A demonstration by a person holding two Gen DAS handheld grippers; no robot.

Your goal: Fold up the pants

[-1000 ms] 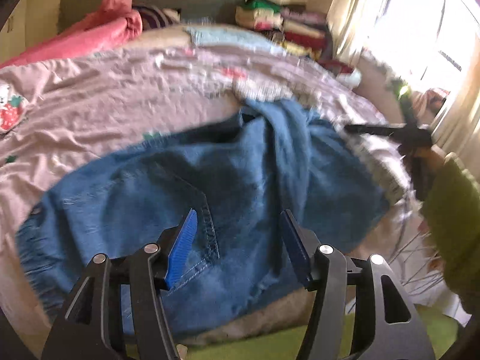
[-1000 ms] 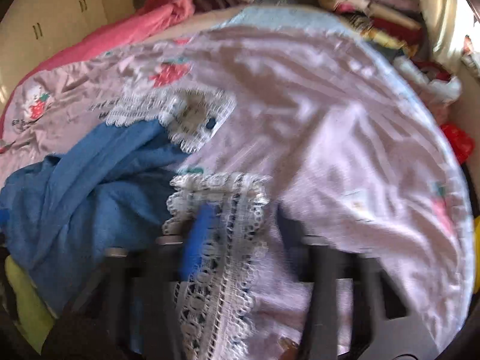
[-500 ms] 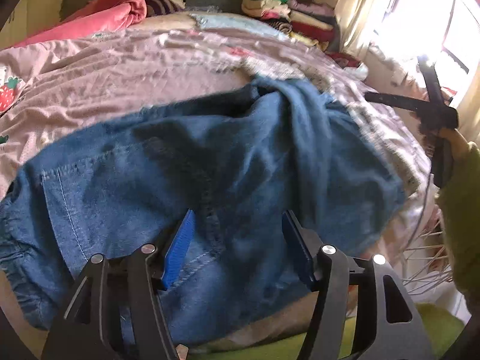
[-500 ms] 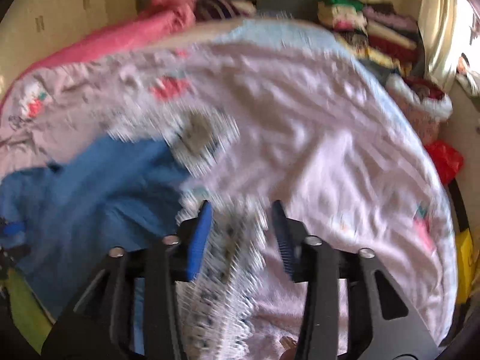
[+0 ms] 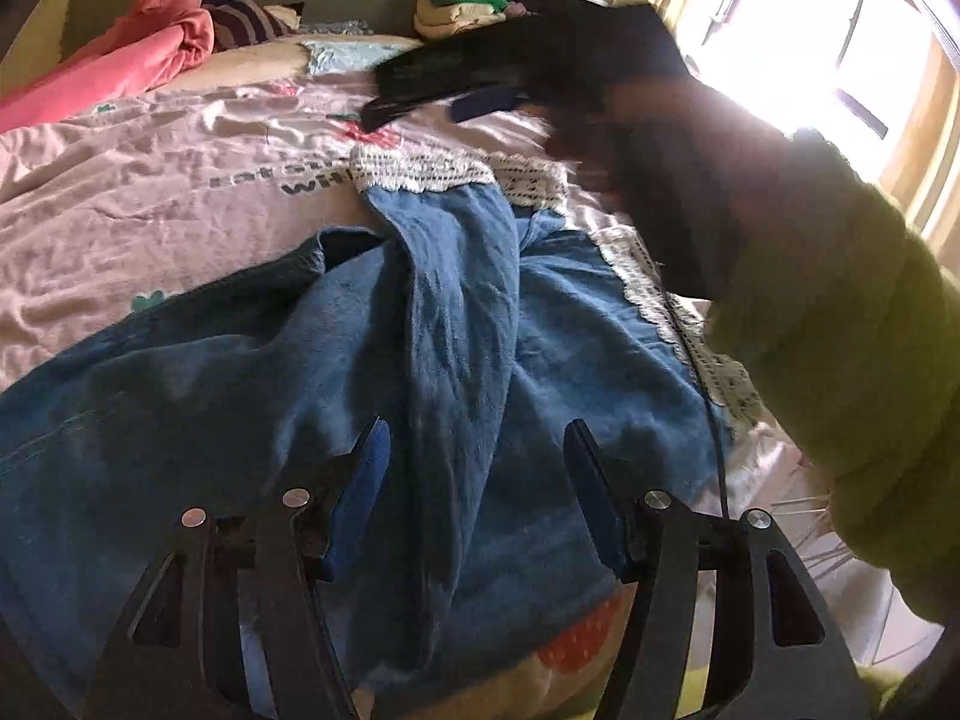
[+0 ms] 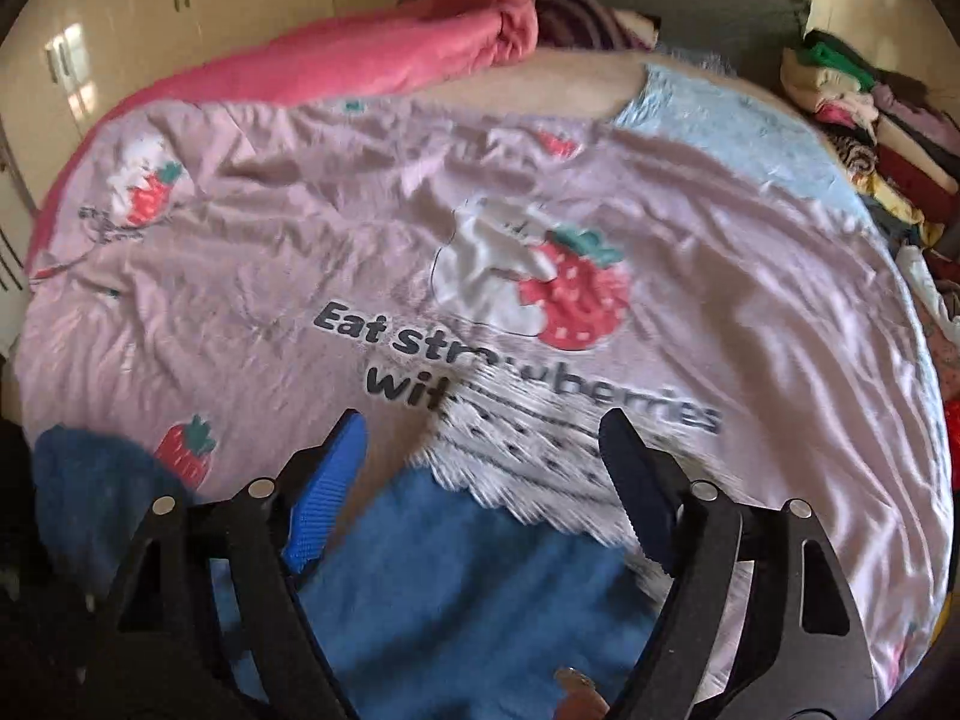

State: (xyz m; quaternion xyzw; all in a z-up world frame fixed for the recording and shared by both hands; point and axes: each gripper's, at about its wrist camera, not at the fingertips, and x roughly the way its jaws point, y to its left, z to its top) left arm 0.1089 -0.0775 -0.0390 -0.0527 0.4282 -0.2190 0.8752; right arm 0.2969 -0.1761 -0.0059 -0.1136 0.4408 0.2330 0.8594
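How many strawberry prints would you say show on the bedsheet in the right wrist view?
4: a large strawberry above the lettering, a far-left strawberry, a lower-left strawberry beside the pants, a small top strawberry. The pants may hide more.

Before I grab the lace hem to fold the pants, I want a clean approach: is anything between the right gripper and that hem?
Nothing visible: the right gripper is open, directly over the lace hem of the pants.

Both wrist views overlook pants (image 5: pixel 456 330) closely.
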